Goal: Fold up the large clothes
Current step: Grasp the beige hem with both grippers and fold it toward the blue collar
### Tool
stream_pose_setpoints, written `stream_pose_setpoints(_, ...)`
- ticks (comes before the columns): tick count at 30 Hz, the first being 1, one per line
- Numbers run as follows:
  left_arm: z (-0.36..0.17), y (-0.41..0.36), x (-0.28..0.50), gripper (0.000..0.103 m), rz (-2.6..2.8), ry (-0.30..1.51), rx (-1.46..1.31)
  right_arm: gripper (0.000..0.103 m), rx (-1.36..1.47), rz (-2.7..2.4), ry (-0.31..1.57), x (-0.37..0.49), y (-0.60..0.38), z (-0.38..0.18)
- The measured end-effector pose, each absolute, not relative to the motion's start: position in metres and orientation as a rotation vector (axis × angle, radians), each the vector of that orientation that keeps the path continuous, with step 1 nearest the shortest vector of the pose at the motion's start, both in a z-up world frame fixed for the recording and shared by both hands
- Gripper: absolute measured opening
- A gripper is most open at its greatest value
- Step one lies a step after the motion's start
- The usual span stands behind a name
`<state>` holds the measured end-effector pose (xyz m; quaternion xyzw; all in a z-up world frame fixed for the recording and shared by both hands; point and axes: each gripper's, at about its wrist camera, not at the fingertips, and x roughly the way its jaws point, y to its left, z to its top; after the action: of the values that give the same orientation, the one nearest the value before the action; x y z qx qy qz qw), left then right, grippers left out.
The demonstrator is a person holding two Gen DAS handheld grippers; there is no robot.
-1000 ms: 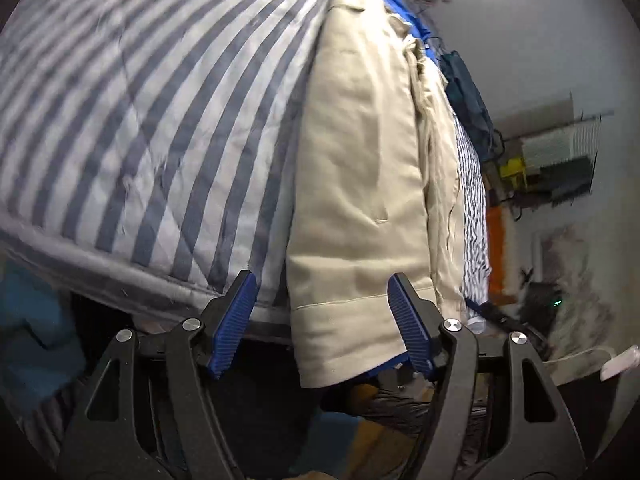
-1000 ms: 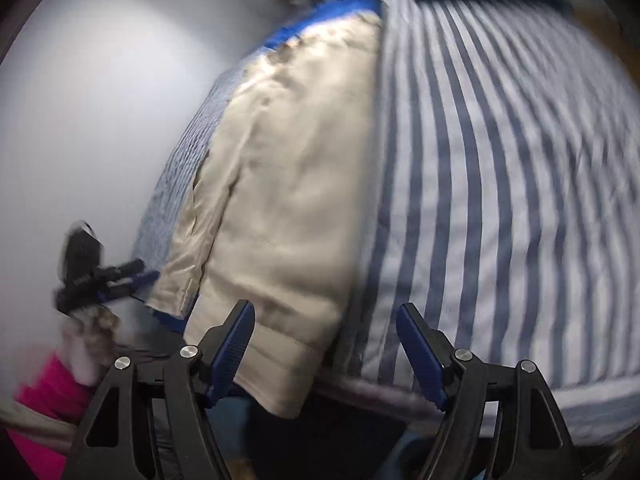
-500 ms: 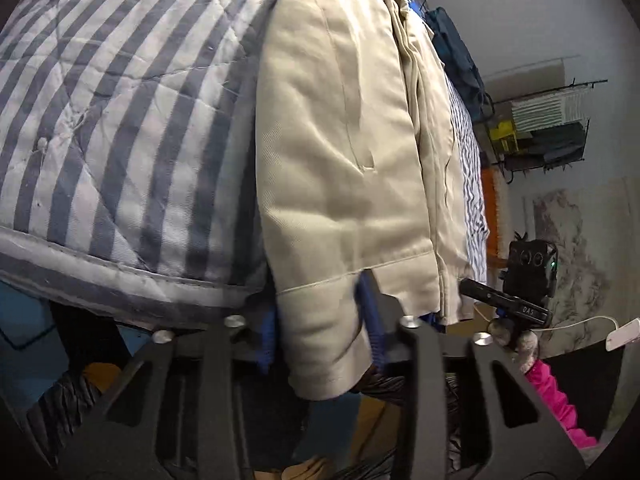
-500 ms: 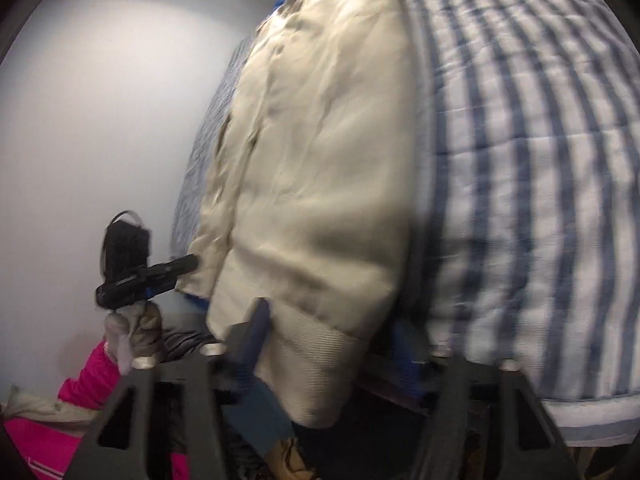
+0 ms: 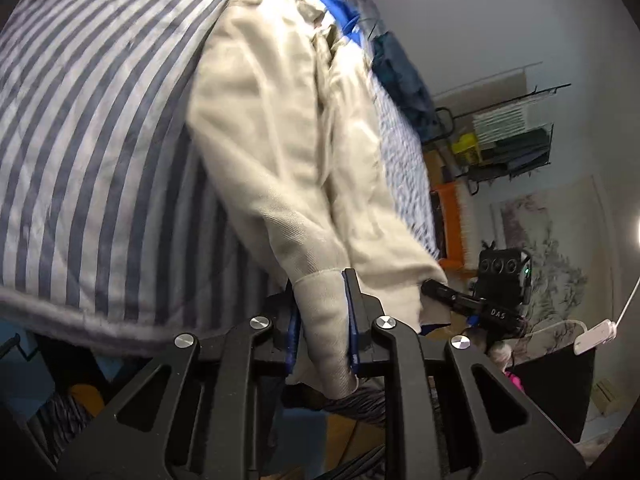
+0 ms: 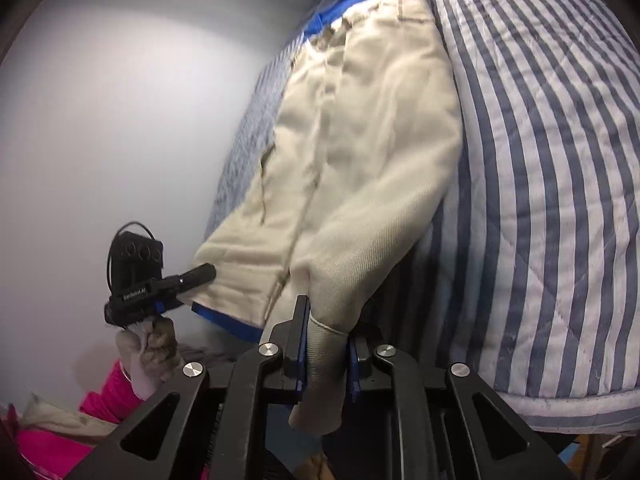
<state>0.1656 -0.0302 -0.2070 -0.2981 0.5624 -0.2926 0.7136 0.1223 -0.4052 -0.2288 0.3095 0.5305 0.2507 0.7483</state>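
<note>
Each gripper is closing on one leg hem of the beige trousers [image 5: 280,152]: the left gripper [image 5: 322,336] and the right gripper [image 6: 324,354] both have cloth pinched between the pads. The trousers run lengthwise away from the jaws across the striped quilt [image 6: 552,168], waistband farthest. A blue cloth [image 6: 224,322] lies beneath them. Nothing blocks a fold toward the waistband; a shelf rack [image 5: 508,136] stands well apart.

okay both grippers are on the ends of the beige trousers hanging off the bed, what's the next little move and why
Probably finish both grips, then lift the two leg ends together. The left gripper and right gripper are closing, each with a hem of the beige trousers between its pads, while the rest lies flat along the striped quilt, waistband far off.
</note>
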Motion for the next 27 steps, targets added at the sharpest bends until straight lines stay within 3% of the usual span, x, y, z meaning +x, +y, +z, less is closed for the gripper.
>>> stream_pose_setpoints(11,-0.174,-0.046,0.268,0.015,-0.566,1.153,-0.661,0.013,0.586,0.409,1.06,0.22,-0.412,-0.179)
stream_pose_setpoints(27,-0.236,-0.052,0.338,0.015,-0.417,1.231,-0.677,0.016,0.684,0.315,1.173,0.308,-0.417,-0.248)
